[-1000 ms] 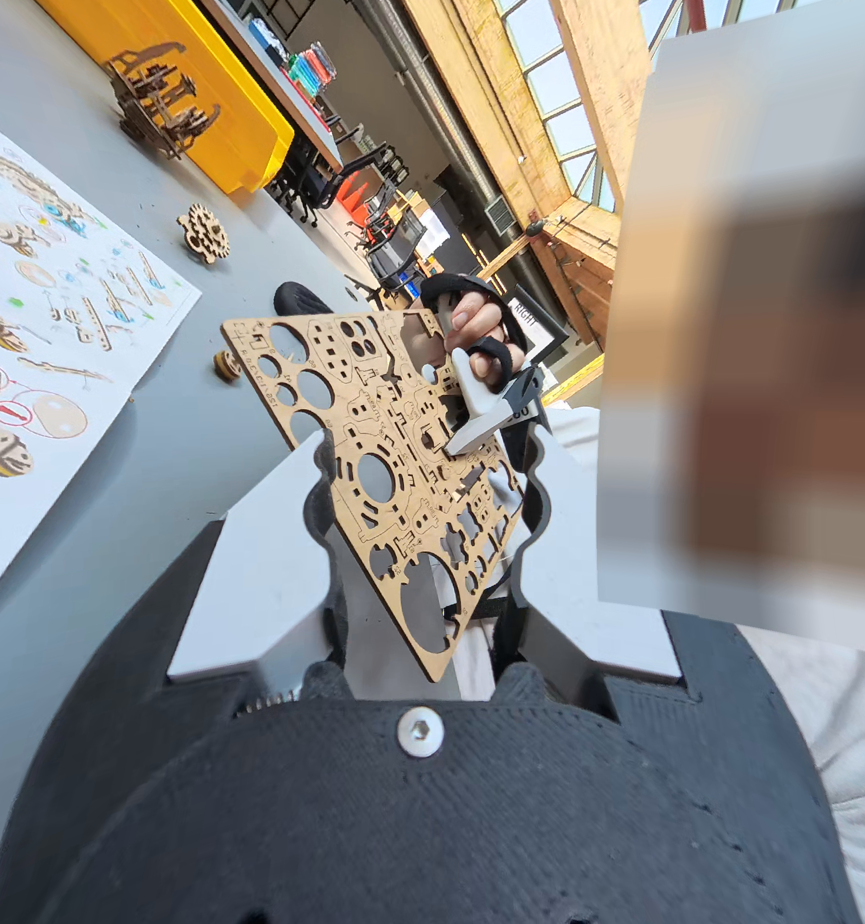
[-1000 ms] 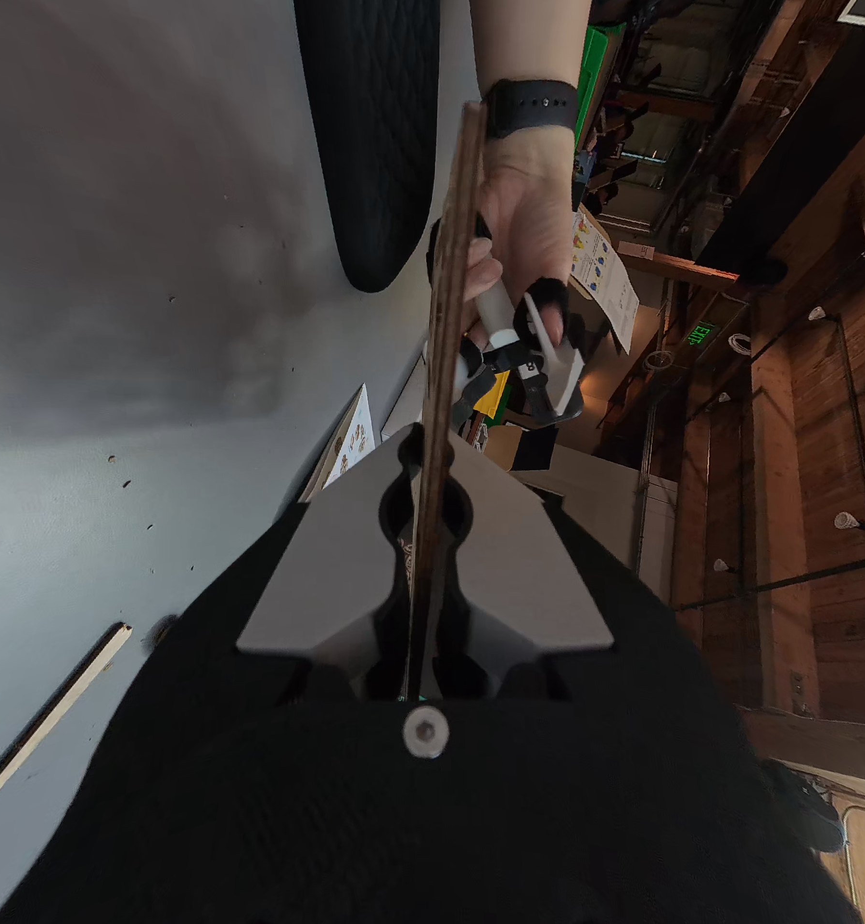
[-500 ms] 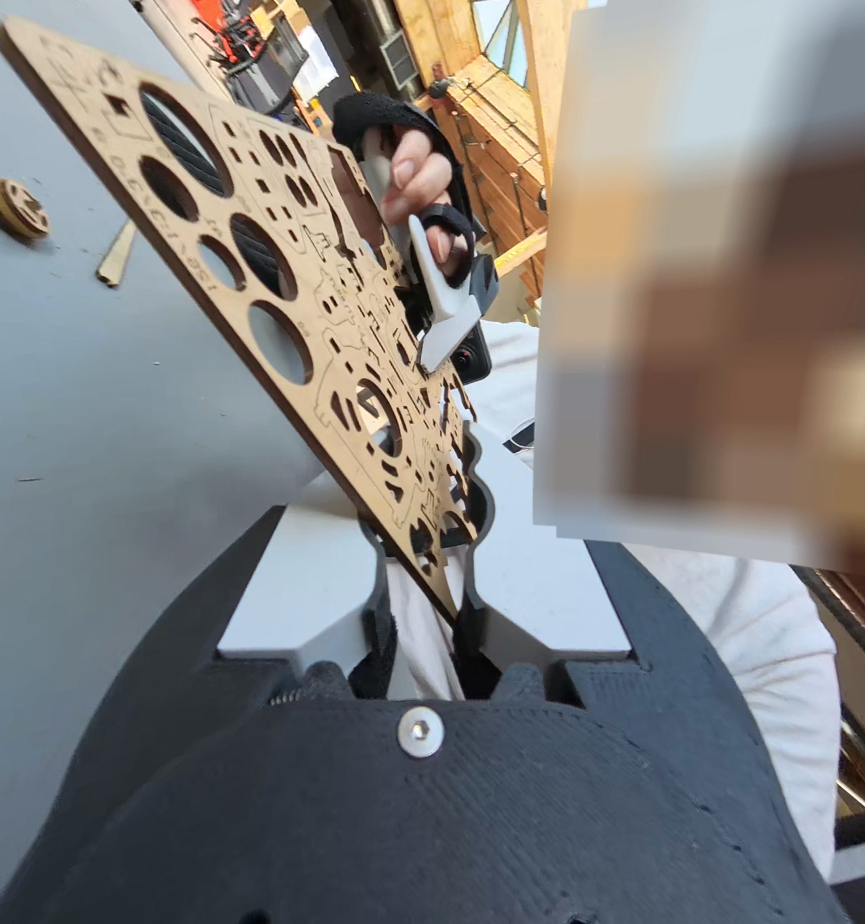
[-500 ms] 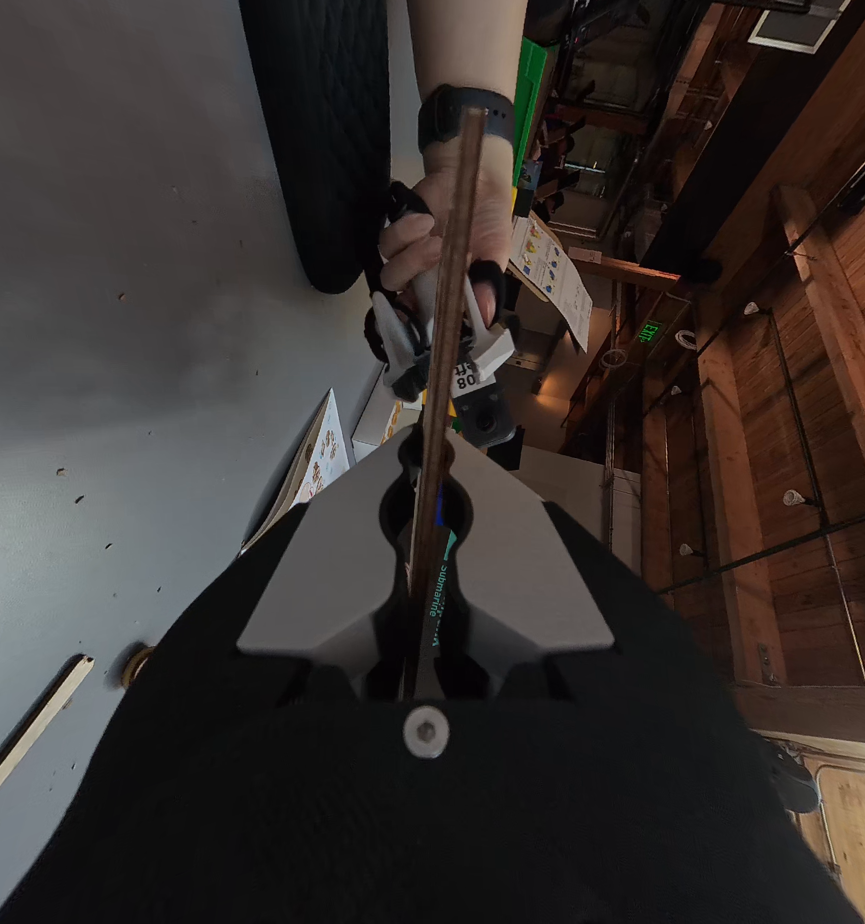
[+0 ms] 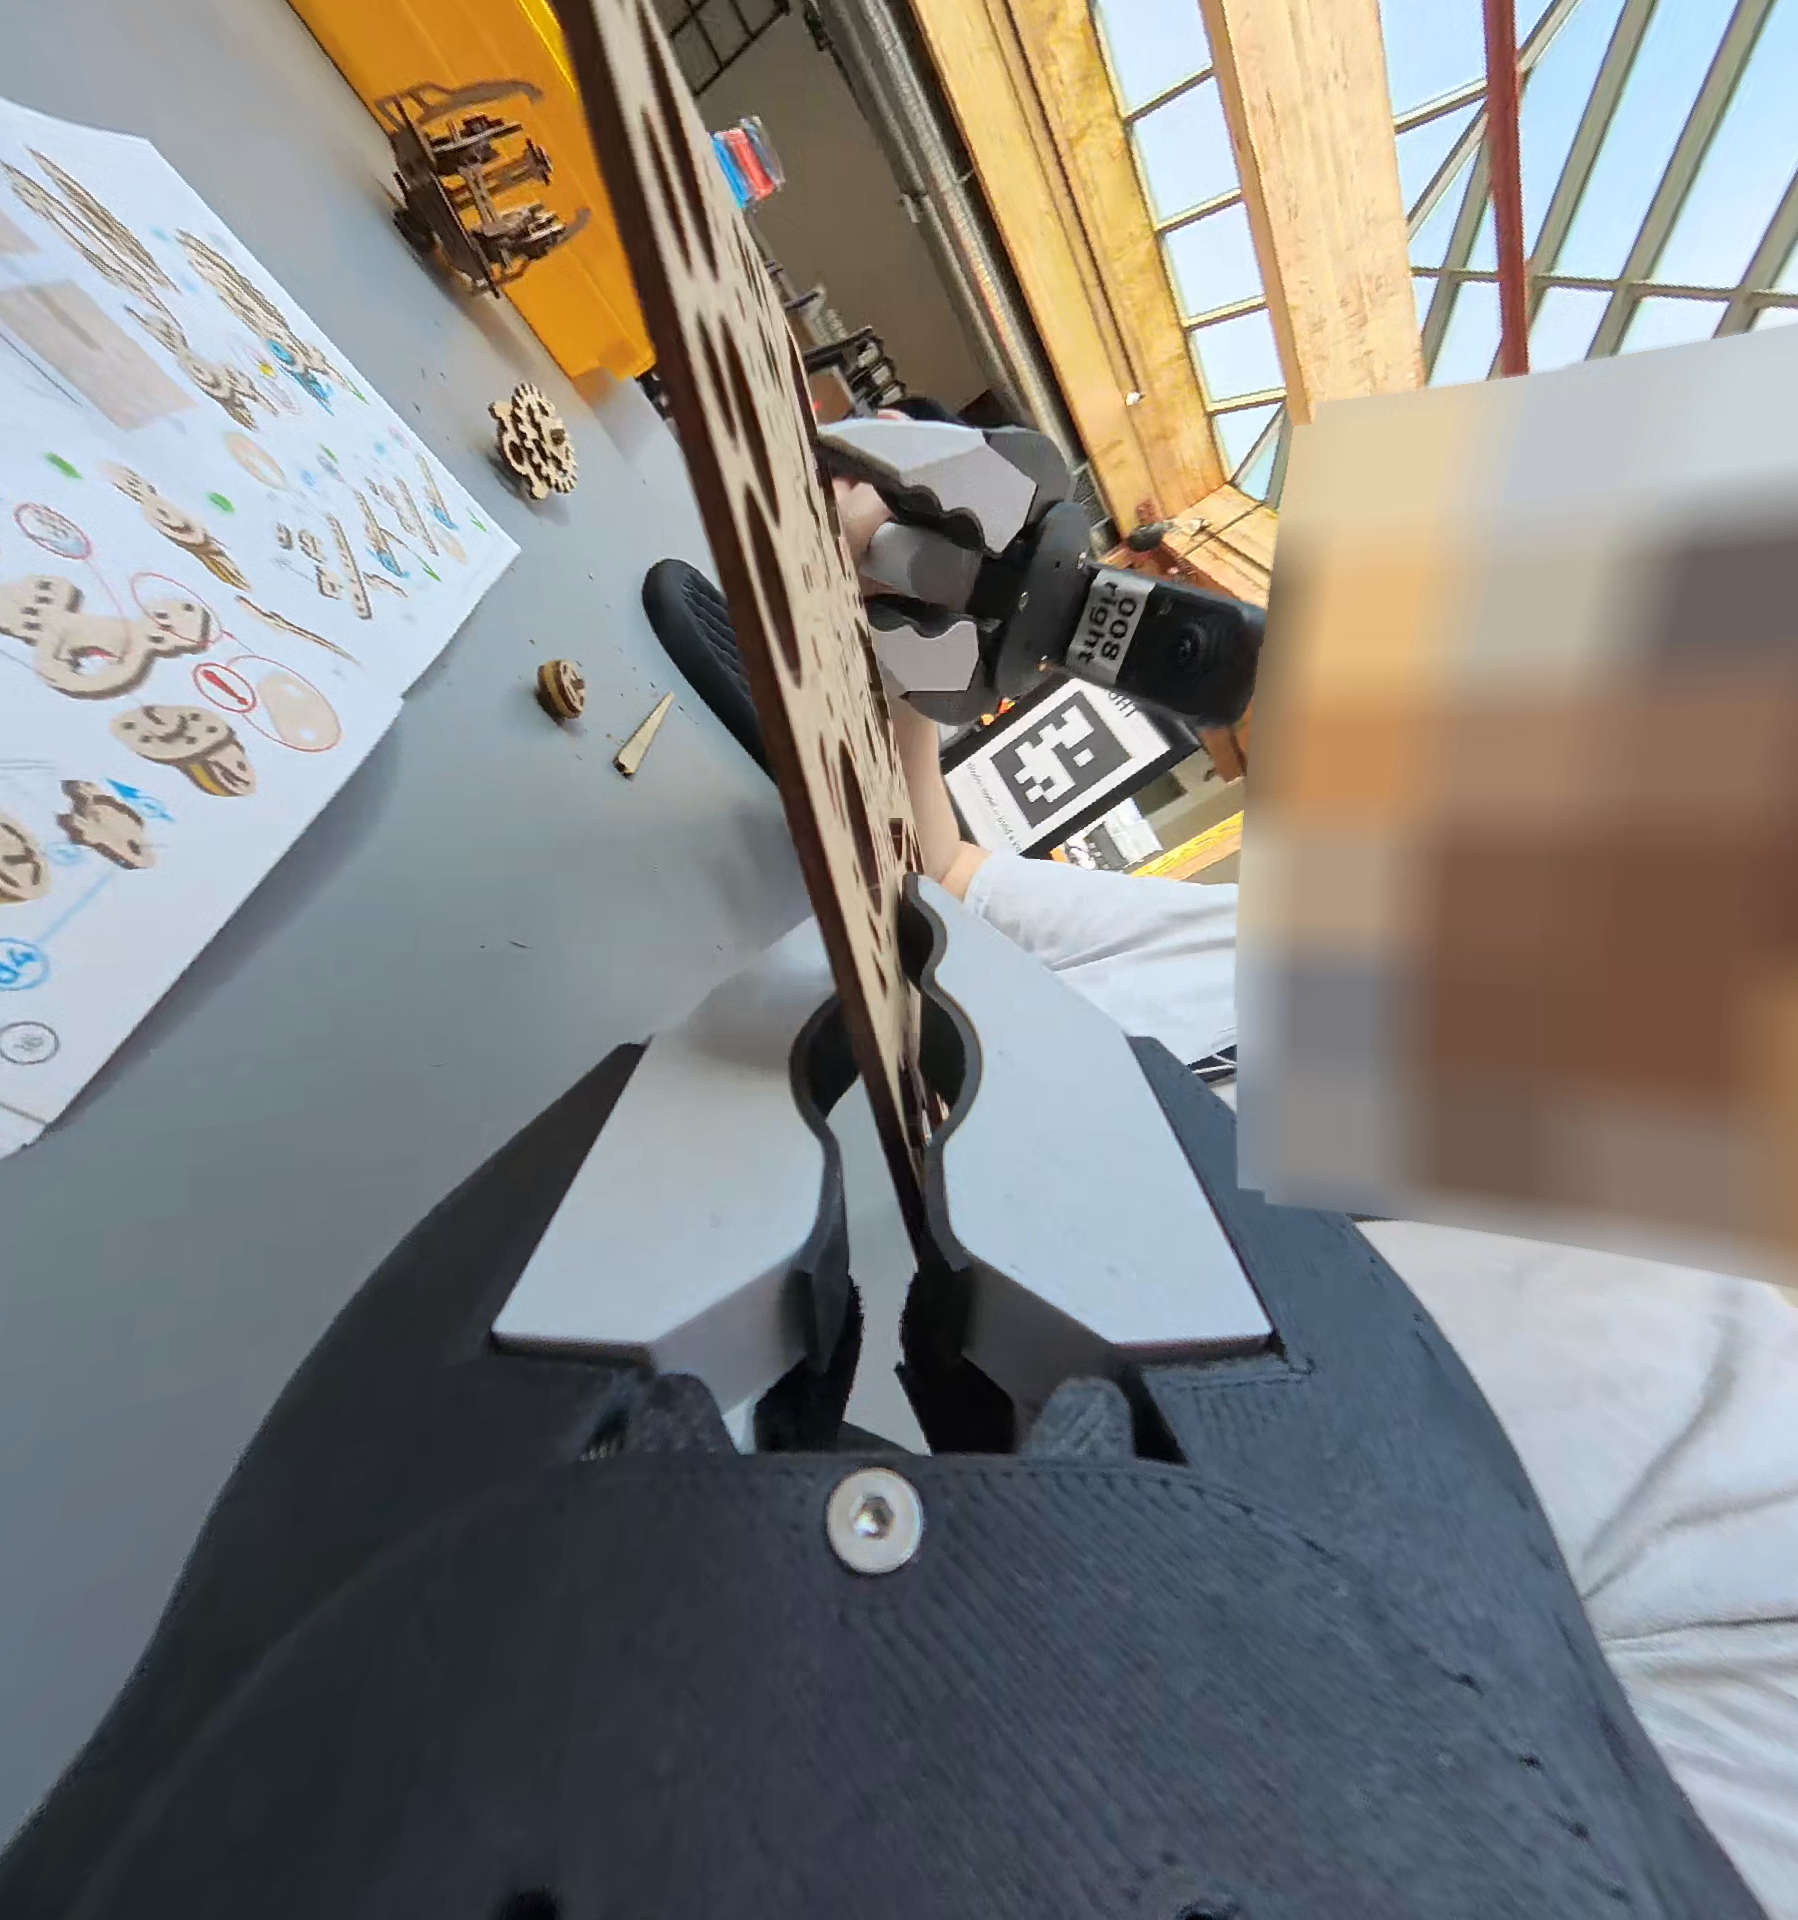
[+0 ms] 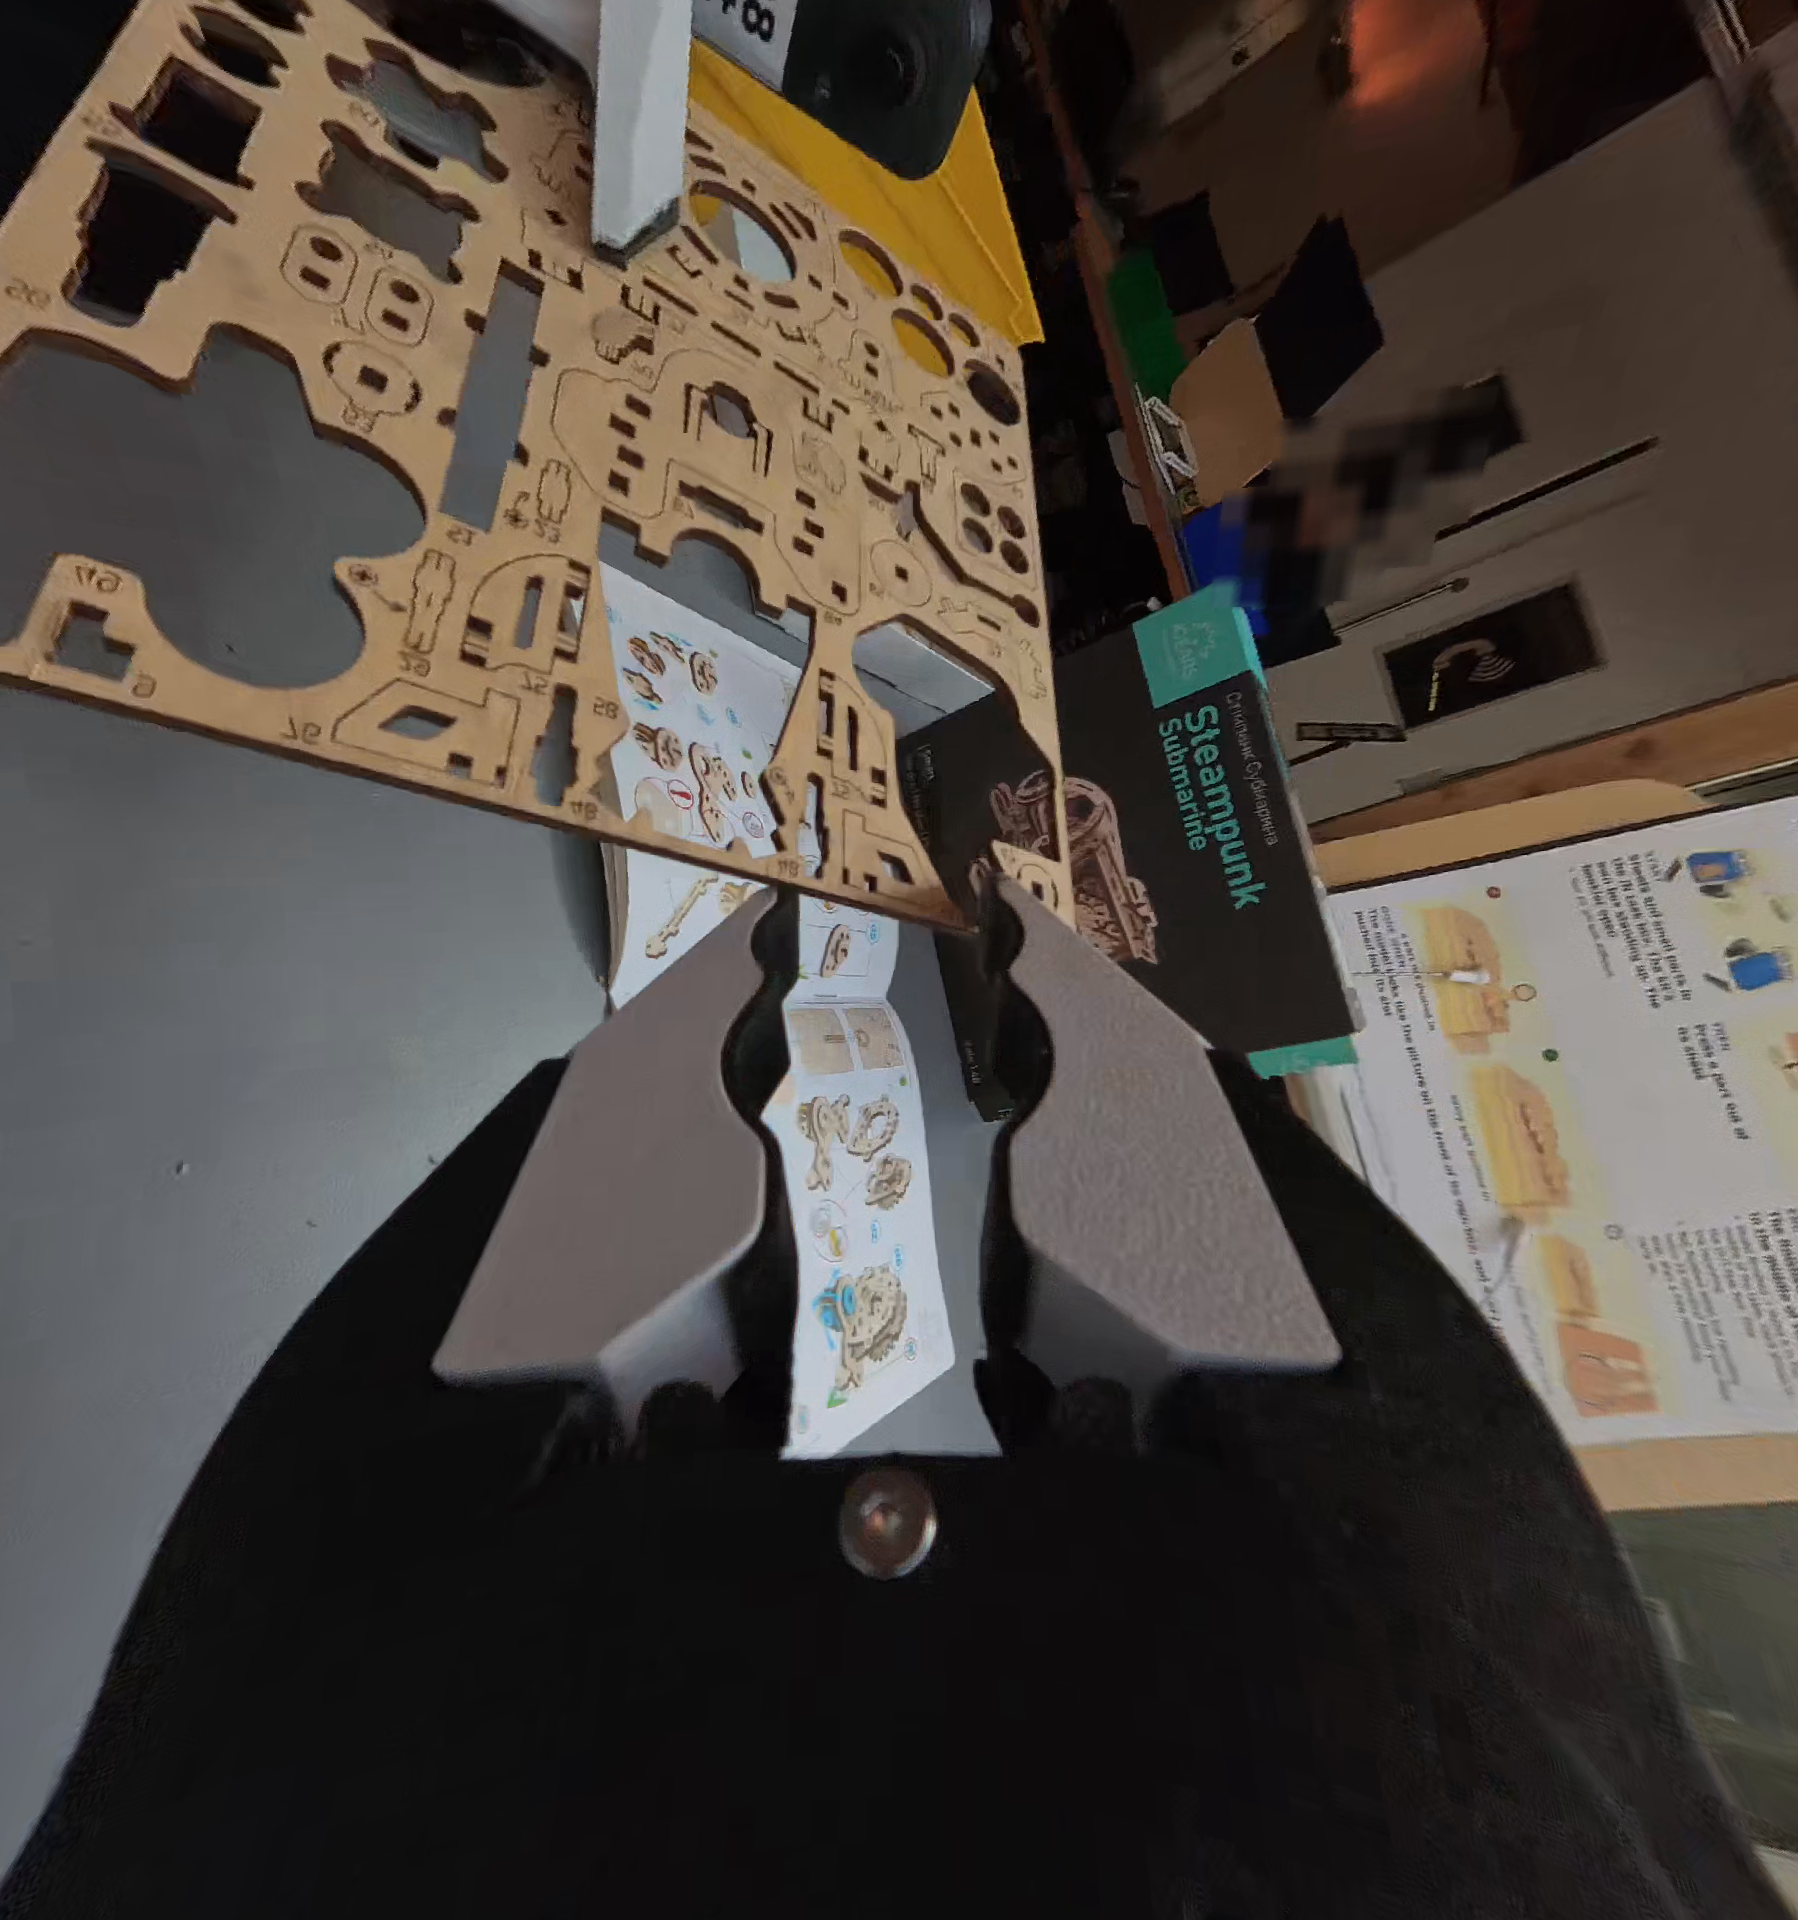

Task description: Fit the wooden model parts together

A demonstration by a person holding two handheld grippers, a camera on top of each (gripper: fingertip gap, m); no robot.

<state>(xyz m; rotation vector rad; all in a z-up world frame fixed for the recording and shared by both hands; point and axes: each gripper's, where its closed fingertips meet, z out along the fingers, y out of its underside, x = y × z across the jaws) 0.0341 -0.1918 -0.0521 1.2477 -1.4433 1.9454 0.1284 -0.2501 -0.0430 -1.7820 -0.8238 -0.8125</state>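
A thin laser-cut wooden parts sheet (image 5: 749, 416) with many punched-out holes is held upright above the grey table. My left gripper (image 5: 869, 966) is shut on its lower edge, and I see the sheet edge-on. In the right wrist view the sheet (image 6: 604, 426) faces me flat. My right gripper (image 6: 884, 899) is open and empty, its tips just under the sheet's near edge. The right gripper (image 5: 926, 582) also shows beside the sheet in the left wrist view. One of the left gripper's fingers (image 6: 635, 135) shows at the top of the right wrist view.
An instruction sheet (image 5: 147, 520) lies at the left. A partly built wooden model (image 5: 479, 197) stands by a yellow bin (image 5: 521, 156). A gear (image 5: 533, 442), a small wheel (image 5: 560, 688) and a wooden sliver (image 5: 646, 732) lie loose. A kit box (image 6: 1186, 831) stands behind.
My left gripper has shut on the sheet. My right gripper, which was shut on the sheet, has let go and opened. The sheet has turned edge-on to the left wrist view.
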